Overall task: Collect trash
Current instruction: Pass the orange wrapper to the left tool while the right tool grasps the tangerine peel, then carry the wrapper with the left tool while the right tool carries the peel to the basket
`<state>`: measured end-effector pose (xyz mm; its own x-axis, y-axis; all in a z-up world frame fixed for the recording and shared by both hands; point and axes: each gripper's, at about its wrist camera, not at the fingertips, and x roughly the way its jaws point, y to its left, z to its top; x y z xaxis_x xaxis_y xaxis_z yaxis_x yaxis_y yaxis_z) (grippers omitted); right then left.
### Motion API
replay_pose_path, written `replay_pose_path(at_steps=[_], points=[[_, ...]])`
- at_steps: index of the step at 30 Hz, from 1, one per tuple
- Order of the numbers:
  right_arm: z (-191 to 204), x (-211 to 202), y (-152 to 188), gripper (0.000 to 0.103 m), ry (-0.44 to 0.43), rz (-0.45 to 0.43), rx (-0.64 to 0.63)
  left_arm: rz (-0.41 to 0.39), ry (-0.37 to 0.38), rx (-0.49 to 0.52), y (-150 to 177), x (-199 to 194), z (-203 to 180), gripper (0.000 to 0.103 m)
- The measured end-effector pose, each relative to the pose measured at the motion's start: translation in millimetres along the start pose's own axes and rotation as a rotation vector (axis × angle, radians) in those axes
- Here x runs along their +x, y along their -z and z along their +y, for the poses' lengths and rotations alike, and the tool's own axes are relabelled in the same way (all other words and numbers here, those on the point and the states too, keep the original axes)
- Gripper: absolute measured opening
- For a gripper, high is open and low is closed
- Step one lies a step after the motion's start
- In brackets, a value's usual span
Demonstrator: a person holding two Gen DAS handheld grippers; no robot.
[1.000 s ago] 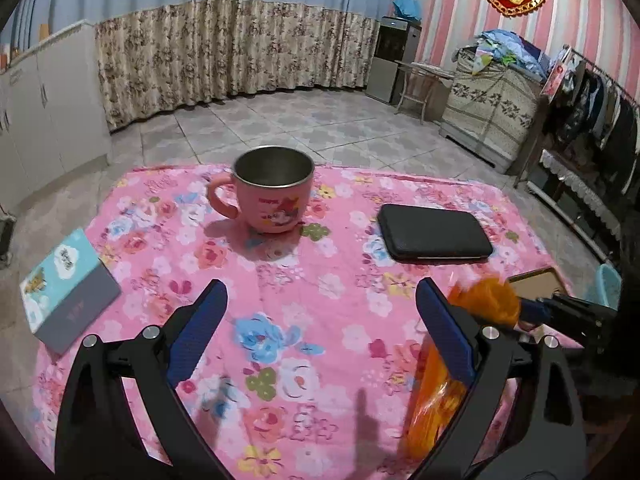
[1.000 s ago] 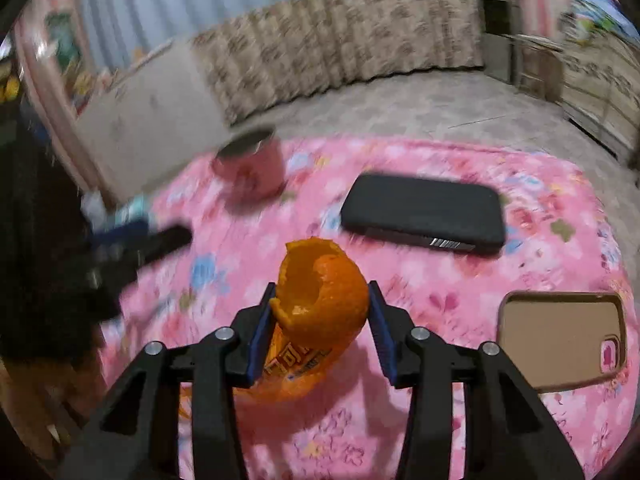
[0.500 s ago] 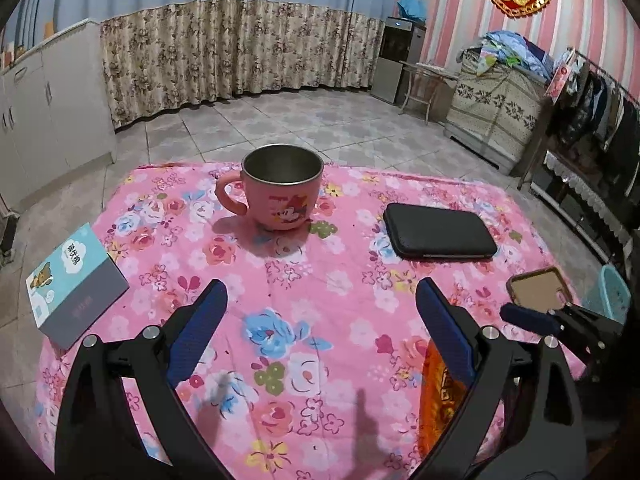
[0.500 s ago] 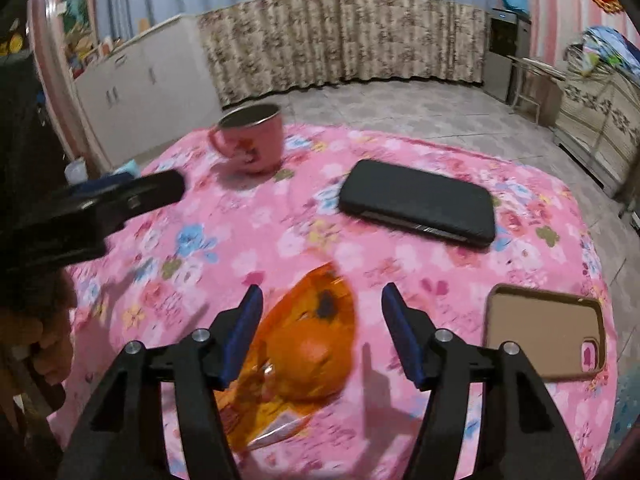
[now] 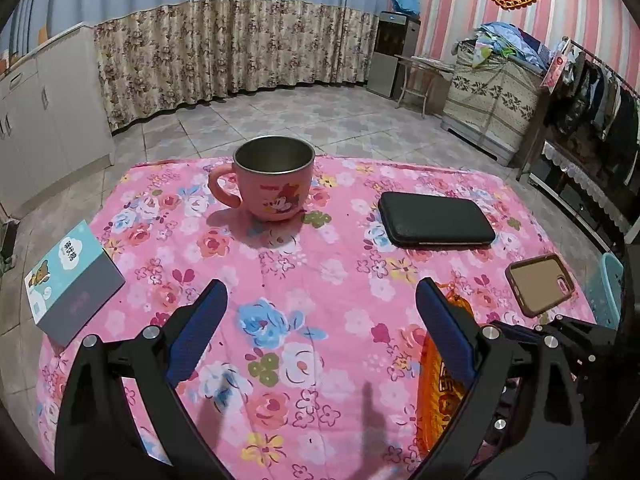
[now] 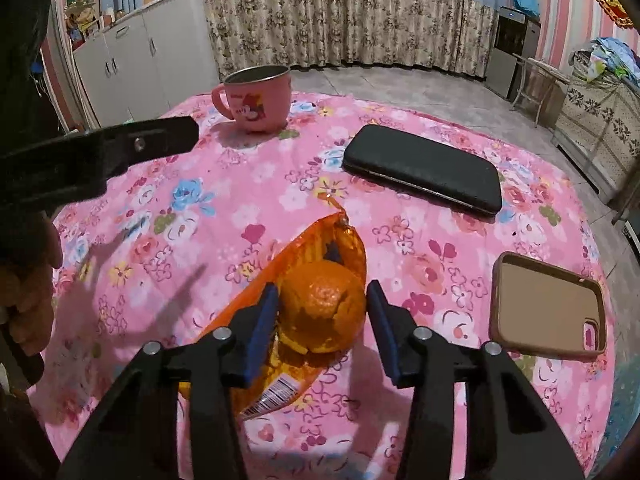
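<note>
Currently the right gripper (image 6: 322,312) sits low over the orange wrapper (image 6: 320,248) on the pink floral tablecloth (image 6: 248,184), jaws part open and closing. An orange peel (image 6: 324,312) lies on the wrapper between the blue pads; the left pad looks to be at or against the peel, the right pad shows a gap, so no firm grip visible. Wrapper's near end, with its barcode, is partly hidden behind the gripper frame.

Left gripper (image 5: 320,328) hangs wide open above the cloth, nothing between its jaws. From its camera only a strip of the wrapper (image 5: 436,384) shows, most of it blocked by the right-hand finger; the peel is not visible there. In the right view the left gripper's finger juts in from the left edge, with part of a hand (image 6: 32,292) below it, cut off by the frame.

Further back: pink mug (image 5: 272,184), black case (image 5: 434,220), brown phone case (image 5: 540,284). A booklet (image 5: 72,276) overhangs the table's left edge.
</note>
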<state>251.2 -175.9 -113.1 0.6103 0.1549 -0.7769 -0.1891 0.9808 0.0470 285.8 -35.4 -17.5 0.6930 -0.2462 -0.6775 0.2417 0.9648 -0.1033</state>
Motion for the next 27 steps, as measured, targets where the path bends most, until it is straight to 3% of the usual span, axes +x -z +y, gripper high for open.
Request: replay_pose_path(at_steps=[6,14,21,25,27], points=[[-1.7,-6.3,-5.0,0.043,0.003,-0.031,0.01,0.003,0.003,0.005,1.1,0.9,-3.4,0.092],[-35.1,-60.3,-12.9,0.043,0.032,-0.187,0.1,0.031,0.045,0.021,5.6,5.6,-15.6,0.092],[-81.6,-75.4,-9.4,0.043,0.104,-0.208,0.179,0.108,0.135,0.144,23.7,18.3,-67.2,0.092],[-109.2,-84.2,-3.0,0.043,0.121,-0.218,0.238,0.167,0.153,0.221,38.8,30.6,-99.3,0.092],[-115.5,-85.3,-1.2,0.043,0.125,-0.218,0.244,0.188,0.128,0.261,46.1,36.5,-110.8,0.092]])
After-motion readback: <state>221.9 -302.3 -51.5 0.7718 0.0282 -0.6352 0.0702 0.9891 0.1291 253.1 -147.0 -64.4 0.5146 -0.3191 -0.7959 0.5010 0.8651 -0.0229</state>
